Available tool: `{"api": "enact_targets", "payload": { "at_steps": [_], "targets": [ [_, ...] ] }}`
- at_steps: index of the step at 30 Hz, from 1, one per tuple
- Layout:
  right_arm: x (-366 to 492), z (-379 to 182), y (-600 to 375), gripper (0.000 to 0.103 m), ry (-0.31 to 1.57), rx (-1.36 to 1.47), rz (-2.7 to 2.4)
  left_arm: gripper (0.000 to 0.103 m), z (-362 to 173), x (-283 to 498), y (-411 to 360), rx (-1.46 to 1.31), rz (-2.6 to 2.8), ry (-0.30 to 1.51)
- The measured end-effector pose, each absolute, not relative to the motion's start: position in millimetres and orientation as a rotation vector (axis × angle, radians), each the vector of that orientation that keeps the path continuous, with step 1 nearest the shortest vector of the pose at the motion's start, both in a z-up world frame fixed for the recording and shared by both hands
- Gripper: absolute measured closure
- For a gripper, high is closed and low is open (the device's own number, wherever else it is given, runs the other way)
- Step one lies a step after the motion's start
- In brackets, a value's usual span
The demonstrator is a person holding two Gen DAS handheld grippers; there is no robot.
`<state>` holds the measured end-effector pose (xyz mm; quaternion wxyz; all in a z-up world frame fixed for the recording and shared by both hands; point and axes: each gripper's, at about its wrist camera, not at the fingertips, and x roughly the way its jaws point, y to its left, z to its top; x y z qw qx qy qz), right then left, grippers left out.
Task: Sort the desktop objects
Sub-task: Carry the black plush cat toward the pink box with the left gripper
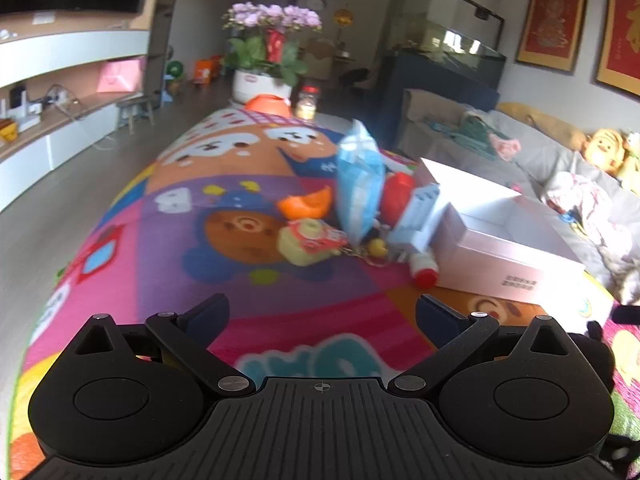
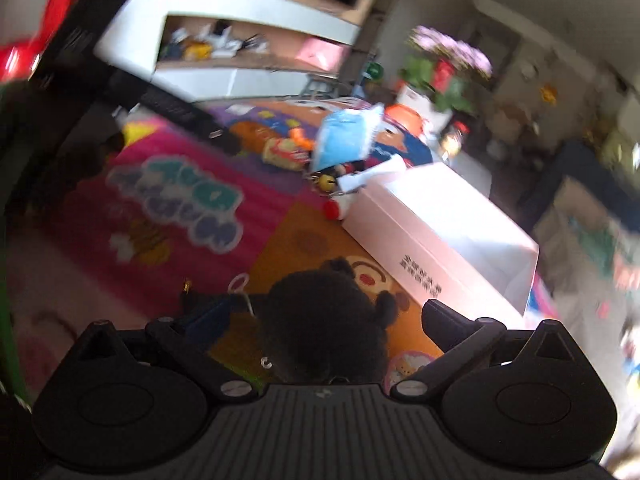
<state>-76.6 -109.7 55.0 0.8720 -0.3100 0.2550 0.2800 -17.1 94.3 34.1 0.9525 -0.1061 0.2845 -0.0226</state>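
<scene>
My left gripper (image 1: 322, 316) is open above a colourful play mat (image 1: 240, 184), with nothing between its fingers. Ahead of it lies a pile: a blue packet (image 1: 358, 184), an orange piece (image 1: 306, 204), a yellow and red toy (image 1: 310, 242), a red item (image 1: 396, 196), a pale blue box (image 1: 416, 216) and a red-capped bottle (image 1: 424, 272). An open white box (image 1: 504, 240) stands to the right of the pile. My right gripper (image 2: 326, 316) is open, and a black fluffy toy (image 2: 328, 320) lies between its fingers without touching either pad.
A flower pot (image 1: 262, 84) and a jar (image 1: 307, 102) stand at the mat's far end. A sofa with a plush toy (image 1: 602, 150) runs along the right, shelves (image 1: 72, 92) along the left. A long black bar (image 2: 160, 100) crosses the upper left of the blurred right wrist view.
</scene>
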Motion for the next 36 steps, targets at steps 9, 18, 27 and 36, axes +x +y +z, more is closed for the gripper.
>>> {"api": "enact_targets", "payload": {
  "at_steps": [9,18,27,36],
  "targets": [
    [-39.0,66.1,-87.7,0.033,0.600,-0.495,0.614,0.000,50.7,-33.6,106.8,-0.171,0.031,0.520],
    [48.8,48.2,-110.9,0.032,0.943,0.186,0.862,0.000,52.6,-35.7,112.5,-0.153,0.035,0.529],
    [24.7,62.4,-149.6,0.015,0.778,0.061,0.684,0.000,42.7,-34.2,86.8,-0.063,-0.058,0.549],
    [-10.3,102.9,-201.6,0.000,0.540,0.013,0.509,0.000,32.3,-42.9,12.4,0.192,-0.475,0.517]
  ]
}}
